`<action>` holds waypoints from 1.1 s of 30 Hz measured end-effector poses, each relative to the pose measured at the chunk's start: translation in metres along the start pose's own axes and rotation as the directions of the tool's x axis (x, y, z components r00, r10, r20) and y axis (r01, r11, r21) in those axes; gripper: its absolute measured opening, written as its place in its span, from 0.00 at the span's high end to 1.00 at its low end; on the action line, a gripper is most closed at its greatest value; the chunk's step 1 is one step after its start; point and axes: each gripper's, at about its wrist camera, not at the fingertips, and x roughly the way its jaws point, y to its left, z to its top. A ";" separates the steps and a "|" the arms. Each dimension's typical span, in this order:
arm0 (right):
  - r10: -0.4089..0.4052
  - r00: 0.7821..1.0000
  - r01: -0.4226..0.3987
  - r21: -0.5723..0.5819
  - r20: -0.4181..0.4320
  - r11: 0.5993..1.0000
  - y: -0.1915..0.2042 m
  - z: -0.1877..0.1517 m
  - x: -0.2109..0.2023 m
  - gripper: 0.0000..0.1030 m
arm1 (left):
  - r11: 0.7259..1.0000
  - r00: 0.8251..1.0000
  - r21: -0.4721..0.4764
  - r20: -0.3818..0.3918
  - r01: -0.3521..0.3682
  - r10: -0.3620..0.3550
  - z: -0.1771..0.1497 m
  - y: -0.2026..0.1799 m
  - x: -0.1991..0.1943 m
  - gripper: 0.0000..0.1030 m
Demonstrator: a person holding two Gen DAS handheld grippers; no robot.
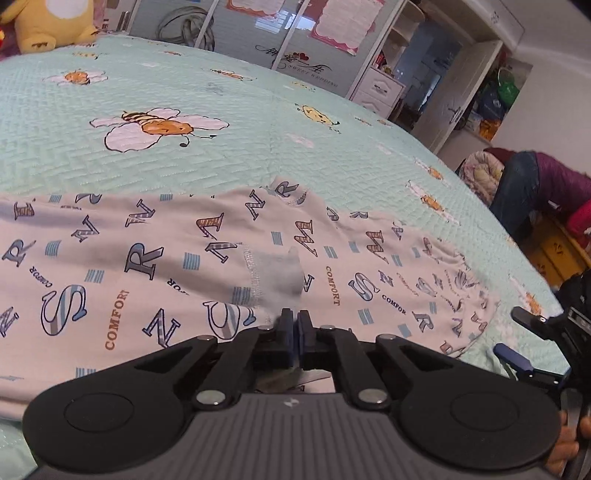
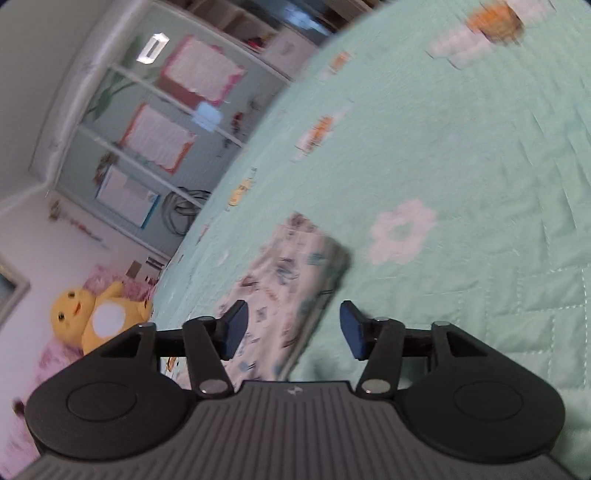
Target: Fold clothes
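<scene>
A white garment (image 1: 147, 258) printed with blue letters lies spread across the near part of the bed. My left gripper (image 1: 294, 323) is shut, and a blurred, hemmed fold of the garment rises from between its pads. At the right edge of the left wrist view, my right gripper (image 1: 517, 338) stands open just past the garment's end. In the right wrist view, the right gripper (image 2: 291, 326) is open over a narrow strip of the same garment (image 2: 291, 266). The cloth lies below and between its fingers, and the pads are not pressing on it. That view is blurred.
The mint green quilted bed cover (image 1: 221, 155) with bee and flower prints fills most of both views. A yellow plush toy (image 1: 51, 22) sits at the bed's far end. A wardrobe (image 1: 258, 33) stands behind the bed. Piled clothing (image 1: 535, 184) lies beside its right edge.
</scene>
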 end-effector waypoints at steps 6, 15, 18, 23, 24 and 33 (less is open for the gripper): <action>0.017 1.000 -0.017 -0.013 -0.016 1.000 0.001 0.009 0.023 0.46 | 0.999 1.000 -0.041 -0.010 0.014 -0.015 0.002 0.004 -0.001 0.95; 0.019 0.999 -0.021 -0.078 -0.029 0.997 0.011 0.026 0.060 0.46 | 1.000 1.000 -0.025 -0.003 0.011 -0.011 0.001 0.003 0.000 0.95; 0.015 1.000 -0.017 -0.108 -0.021 0.994 0.011 0.025 0.062 0.51 | 1.000 1.000 -0.026 0.007 0.006 -0.005 0.001 0.002 -0.001 0.95; 0.054 0.998 -0.055 -0.039 -0.024 0.998 -0.007 0.026 0.059 0.89 | 0.994 0.997 -0.104 0.077 0.040 -0.032 0.000 0.005 -0.016 0.95; 0.059 0.998 -0.060 -0.055 -0.021 0.997 -0.005 0.025 0.058 0.89 | 0.993 0.994 -0.106 0.103 0.055 -0.044 0.001 0.003 -0.022 0.94; 0.052 0.998 -0.045 -0.241 0.022 0.969 0.027 0.018 0.044 0.89 | 0.985 0.997 -0.160 -0.020 0.069 -0.073 0.018 0.008 0.032 0.96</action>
